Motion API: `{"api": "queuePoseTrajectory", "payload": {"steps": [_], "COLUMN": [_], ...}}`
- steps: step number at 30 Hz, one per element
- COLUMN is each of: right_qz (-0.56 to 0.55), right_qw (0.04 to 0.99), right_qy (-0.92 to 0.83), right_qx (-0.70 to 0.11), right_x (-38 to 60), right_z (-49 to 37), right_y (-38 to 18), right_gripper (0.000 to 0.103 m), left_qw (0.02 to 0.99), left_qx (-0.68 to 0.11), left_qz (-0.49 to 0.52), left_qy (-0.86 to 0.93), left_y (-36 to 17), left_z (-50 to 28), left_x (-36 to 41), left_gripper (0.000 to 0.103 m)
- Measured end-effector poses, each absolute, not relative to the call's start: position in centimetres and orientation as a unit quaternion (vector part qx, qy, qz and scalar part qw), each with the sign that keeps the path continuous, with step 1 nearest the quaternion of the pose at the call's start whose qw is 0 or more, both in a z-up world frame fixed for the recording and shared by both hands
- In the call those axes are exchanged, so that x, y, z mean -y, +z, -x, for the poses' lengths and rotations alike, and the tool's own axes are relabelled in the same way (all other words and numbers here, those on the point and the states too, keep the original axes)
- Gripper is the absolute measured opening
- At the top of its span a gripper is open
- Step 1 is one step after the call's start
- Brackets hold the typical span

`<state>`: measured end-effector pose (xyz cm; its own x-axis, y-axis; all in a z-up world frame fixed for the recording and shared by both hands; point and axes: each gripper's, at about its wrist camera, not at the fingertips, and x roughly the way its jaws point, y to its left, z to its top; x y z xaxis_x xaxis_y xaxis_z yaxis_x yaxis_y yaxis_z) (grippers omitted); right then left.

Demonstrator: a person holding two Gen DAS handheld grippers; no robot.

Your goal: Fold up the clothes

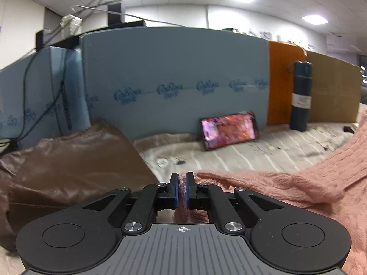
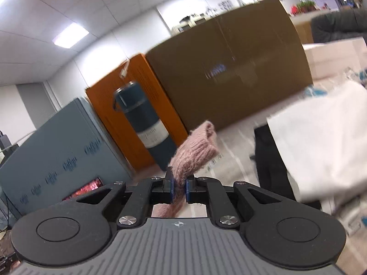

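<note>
A pink knitted sweater (image 1: 286,183) spreads from the left gripper to the right edge of the left wrist view, lifted off the striped cloth. My left gripper (image 1: 182,178) is shut on an edge of it, with pink knit pinched between the blue pads. In the right wrist view my right gripper (image 2: 179,178) is shut on another part of the pink sweater (image 2: 197,149), whose ribbed cuff sticks up and forward past the fingertips. That view is tilted and blurred.
A brown leather-like garment (image 1: 75,167) lies left. A lit phone (image 1: 229,129) leans on a blue foam board (image 1: 174,78). A dark blue flask (image 1: 300,96) stands by orange and brown boards. White cloth (image 2: 321,142) over a black item (image 2: 270,160) lies right.
</note>
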<state>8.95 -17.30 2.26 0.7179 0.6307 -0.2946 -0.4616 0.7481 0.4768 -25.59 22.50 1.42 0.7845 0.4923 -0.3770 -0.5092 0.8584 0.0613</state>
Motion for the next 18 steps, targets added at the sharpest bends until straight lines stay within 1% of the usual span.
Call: {"api": "queuePoseTrajectory", "payload": {"steps": [3, 5, 6, 8, 9, 10, 11, 12, 13, 14, 15, 16, 18], "right_qz": [-0.155, -0.137, -0.13, -0.117, -0.11, -0.098, -0.081, -0.065, -0.048, -0.031, -0.015, 0.002, 0.029], "right_qw": [0.917, 0.915, 0.913, 0.907, 0.904, 0.907, 0.914, 0.921, 0.927, 0.933, 0.939, 0.944, 0.954], "right_qy": [0.283, 0.27, 0.264, 0.25, 0.243, 0.237, 0.23, 0.223, 0.217, 0.21, 0.203, 0.196, 0.18], "right_qx": [-0.234, -0.266, -0.283, -0.317, -0.334, -0.335, -0.324, -0.312, -0.301, -0.289, -0.277, -0.265, -0.239], "right_x": [16.1, 15.4, 15.3, 15.1, 15.0, 14.8, 14.7, 14.6, 14.4, 14.3, 14.1, 14.0, 13.6], "right_z": [-9.9, -10.9, -11.2, -12.0, -12.4, -12.2, -11.5, -10.8, -10.1, -9.4, -8.7, -8.0, -6.5], "right_y": [1.4, -0.1, -0.8, -2.2, -2.9, -2.9, -2.3, -1.7, -1.2, -0.6, 0.0, 0.6, 1.7], "right_gripper": [0.008, 0.008, 0.008, 0.01, 0.011, 0.022, 0.045, 0.056, 0.067, 0.07, 0.073, 0.079, 0.081], "left_qw": [0.937, 0.93, 0.926, 0.917, 0.916, 0.915, 0.914, 0.914, 0.917, 0.919, 0.92, 0.922, 0.924], "left_qx": [-0.223, -0.253, -0.264, -0.284, -0.287, -0.283, -0.279, -0.271, -0.259, -0.244, -0.225, -0.206, -0.169], "left_qz": [0.009, -0.007, -0.016, -0.03, -0.036, -0.046, -0.056, -0.065, -0.07, -0.071, -0.069, -0.065, -0.054], "left_qy": [0.268, 0.267, 0.27, 0.277, 0.279, 0.283, 0.289, 0.293, 0.296, 0.302, 0.312, 0.322, 0.338], "left_y": [0.5, -0.4, -0.8, -1.3, -1.3, -1.1, -0.9, -0.6, -0.2, 0.4, 0.9, 1.4, 2.4], "left_z": [24.5, 23.7, 23.6, 23.4, 23.5, 23.7, 23.9, 24.3, 24.8, 25.3, 25.7, 26.0, 26.5], "left_x": [-22.7, -22.6, -22.6, -22.5, -22.4, -22.2, -21.9, -21.6, -21.3, -21.0, -20.7, -20.3, -19.6], "left_gripper": [0.005, 0.006, 0.011, 0.015, 0.021, 0.025, 0.039, 0.051, 0.06, 0.066, 0.083, 0.096, 0.098]}}
